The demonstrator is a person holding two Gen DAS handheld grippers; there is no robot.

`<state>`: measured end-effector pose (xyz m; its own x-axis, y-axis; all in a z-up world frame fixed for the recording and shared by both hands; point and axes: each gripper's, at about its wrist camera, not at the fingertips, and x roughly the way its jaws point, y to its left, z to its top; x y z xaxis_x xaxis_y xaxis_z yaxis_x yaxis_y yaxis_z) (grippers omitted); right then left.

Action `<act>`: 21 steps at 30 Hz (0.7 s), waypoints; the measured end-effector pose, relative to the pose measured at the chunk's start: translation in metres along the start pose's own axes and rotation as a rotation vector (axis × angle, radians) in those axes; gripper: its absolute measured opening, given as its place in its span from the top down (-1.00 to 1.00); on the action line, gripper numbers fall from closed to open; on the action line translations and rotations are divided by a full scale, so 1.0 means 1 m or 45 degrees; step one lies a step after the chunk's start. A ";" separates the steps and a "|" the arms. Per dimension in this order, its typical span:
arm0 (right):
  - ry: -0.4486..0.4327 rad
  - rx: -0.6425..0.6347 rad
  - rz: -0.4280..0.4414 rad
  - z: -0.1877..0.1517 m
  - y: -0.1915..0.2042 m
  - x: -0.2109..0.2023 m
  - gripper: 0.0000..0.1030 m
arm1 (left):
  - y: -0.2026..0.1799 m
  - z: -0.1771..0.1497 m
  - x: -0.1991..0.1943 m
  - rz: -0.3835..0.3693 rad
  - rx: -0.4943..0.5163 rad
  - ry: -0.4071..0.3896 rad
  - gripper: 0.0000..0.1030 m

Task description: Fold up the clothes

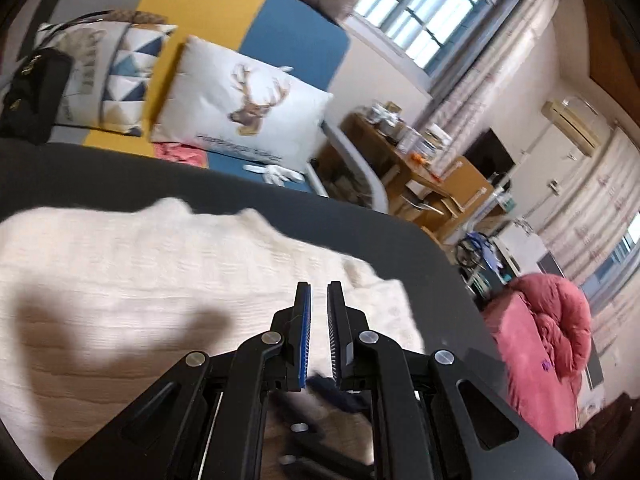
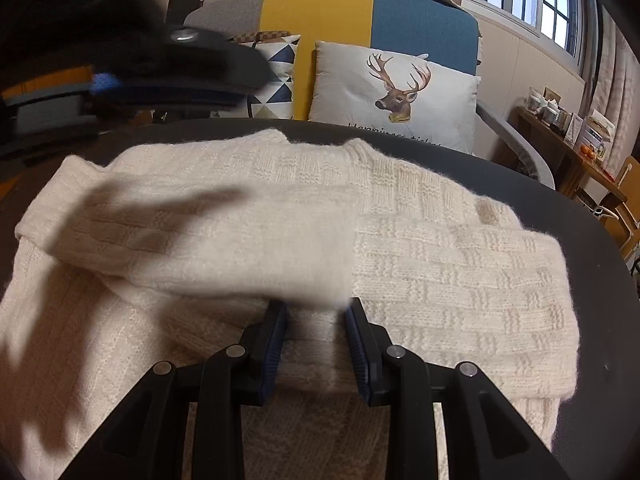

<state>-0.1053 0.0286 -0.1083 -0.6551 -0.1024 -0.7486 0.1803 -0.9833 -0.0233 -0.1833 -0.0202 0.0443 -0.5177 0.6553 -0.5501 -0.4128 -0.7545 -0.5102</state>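
My right gripper points down at the cream knitted sweater, its jaws part open with a ridge of the knit lying between the blue pads; whether they pinch the wool or only straddle it I cannot tell. My left gripper has its jaws drawn together with only a narrow slit between the pads and nothing in it, and it hangs over the sweater's right-hand part near the table's rounded corner. From the right wrist view that same left gripper shows as a dark blur at the upper left, above the table's far edge. The sweater lies flat on the dark grey table, already folded across, with a sleeve doubled over the body and the neckline toward the far edge. I judge the fold to be partly done: the next move calls for the free left gripper to take an edge or corner while the right one steadies the middle, and then a further fold across. Beyond the table stands a sofa in yellow and blue with a deer-print cushion and a triangle-patterned cushion. Barred windows, a cluttered wooden desk and a heap of pink quilt fill the room to the right.
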 end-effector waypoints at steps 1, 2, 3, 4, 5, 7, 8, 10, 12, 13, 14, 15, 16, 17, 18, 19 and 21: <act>-0.001 0.004 0.005 0.000 -0.001 0.000 0.41 | -0.008 0.000 0.001 -0.009 0.037 0.005 0.83; -0.002 0.009 0.010 0.000 -0.002 0.000 0.41 | -0.013 -0.001 0.001 -0.013 0.065 0.008 0.83; -0.004 0.018 0.021 0.000 -0.004 0.000 0.41 | -0.015 -0.002 -0.003 -0.014 0.077 0.006 0.83; -0.004 0.034 0.042 0.001 -0.007 0.000 0.41 | -0.012 -0.002 -0.008 -0.020 0.057 -0.004 0.83; -0.003 0.050 0.061 0.001 -0.010 0.000 0.41 | -0.005 -0.003 -0.015 -0.019 0.020 -0.020 0.83; 0.000 0.114 0.137 0.001 -0.020 0.000 0.39 | 0.012 -0.009 -0.030 0.029 -0.039 -0.048 0.81; 0.000 0.154 0.183 0.001 -0.027 0.000 0.39 | 0.023 -0.013 -0.036 0.080 -0.054 -0.053 0.77; 0.006 0.253 0.279 0.001 -0.040 0.000 0.39 | 0.052 -0.026 -0.049 0.201 -0.086 -0.068 0.77; 0.026 0.348 0.354 0.002 -0.051 0.000 0.39 | 0.077 -0.040 -0.067 0.279 -0.137 -0.109 0.77; 0.037 0.380 0.379 0.002 -0.055 -0.001 0.39 | 0.089 -0.047 -0.074 0.306 -0.166 -0.128 0.73; 0.049 0.415 0.403 0.002 -0.058 -0.001 0.39 | 0.100 -0.054 -0.080 0.314 -0.199 -0.141 0.68; 0.061 0.469 0.441 0.002 -0.062 -0.001 0.36 | 0.108 -0.060 -0.086 0.316 -0.227 -0.153 0.65; 0.071 0.524 0.486 0.002 -0.067 -0.001 0.34 | 0.114 -0.067 -0.091 0.315 -0.249 -0.168 0.59; 0.079 0.590 0.533 0.001 -0.072 0.000 0.33 | 0.119 -0.074 -0.095 0.312 -0.265 -0.184 0.50; 0.082 0.663 0.581 -0.001 -0.077 0.001 0.33 | 0.122 -0.080 -0.099 0.304 -0.275 -0.200 0.45; 0.077 0.720 0.625 -0.002 -0.082 0.001 0.33 | 0.123 -0.084 -0.101 0.293 -0.286 -0.215 0.40; 0.065 0.838 0.717 -0.003 -0.090 0.006 0.31 | 0.122 -0.088 -0.106 0.275 -0.291 -0.246 0.34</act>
<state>-0.1235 0.1168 -0.1127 -0.5593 -0.6085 -0.5629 -0.0036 -0.6772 0.7358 -0.1130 -0.1781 -0.0173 -0.7156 0.4462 -0.5374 -0.1120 -0.8327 -0.5423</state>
